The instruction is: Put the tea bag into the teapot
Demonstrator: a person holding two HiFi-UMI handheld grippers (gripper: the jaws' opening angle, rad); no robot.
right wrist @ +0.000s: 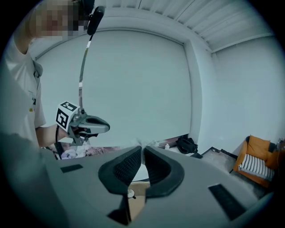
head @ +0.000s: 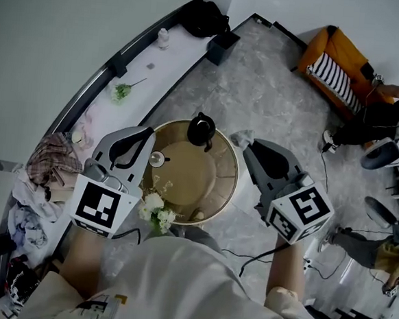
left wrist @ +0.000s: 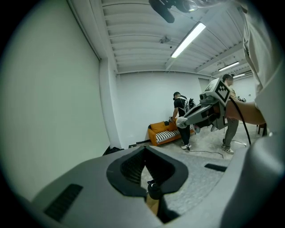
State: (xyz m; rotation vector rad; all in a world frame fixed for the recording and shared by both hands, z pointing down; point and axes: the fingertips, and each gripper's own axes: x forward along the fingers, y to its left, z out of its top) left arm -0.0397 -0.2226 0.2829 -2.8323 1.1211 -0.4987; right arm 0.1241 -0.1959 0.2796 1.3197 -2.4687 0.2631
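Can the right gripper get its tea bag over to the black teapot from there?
Probably yes. The right gripper holds the tea bag in shut jaws, just beside the teapot, and nothing stands between them. The left gripper is on the teapot's other side, out of the way.

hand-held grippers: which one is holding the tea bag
The right hand-held gripper: its jaws pinch the white tea bag. The left hand-held gripper is shut on nothing.

A bare, studio-like room: white wall (head: 59, 20), ceiling strip light (left wrist: 188, 40), grey stone floor (head: 260, 84) — orange sofa (head: 331, 59) at two o'clock.
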